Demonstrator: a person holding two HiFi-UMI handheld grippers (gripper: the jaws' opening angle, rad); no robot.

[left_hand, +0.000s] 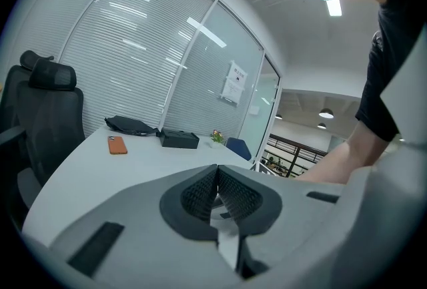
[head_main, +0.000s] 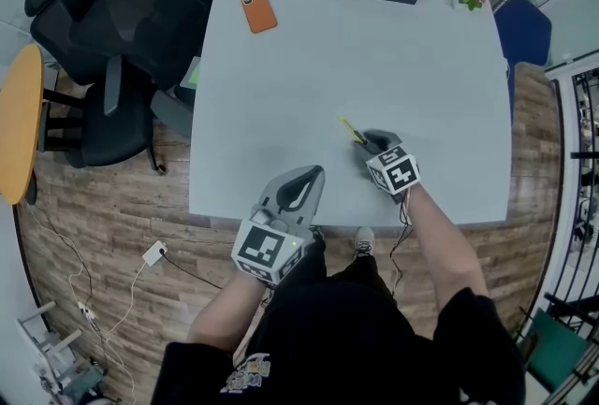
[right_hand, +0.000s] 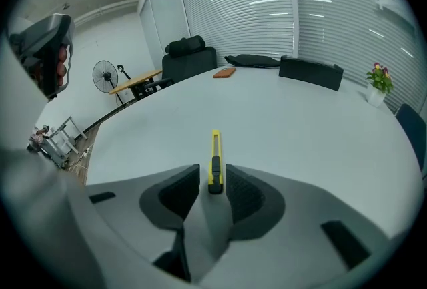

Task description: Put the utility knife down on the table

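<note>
Knife: the yellow knife [head_main: 352, 129] lies flat on the white tabletop [head_main: 374, 48], just right of centre in the head view.
Right gripper [right_hand: 212, 174]: jaws spread wide either side of the knife's near end, pads not pressing it.
Left gripper [left_hand: 217, 177]: jaws closed together, nothing between them, over the tabletop's near edge.
Upper frame: orange phone [head_main: 258, 9].
</note>
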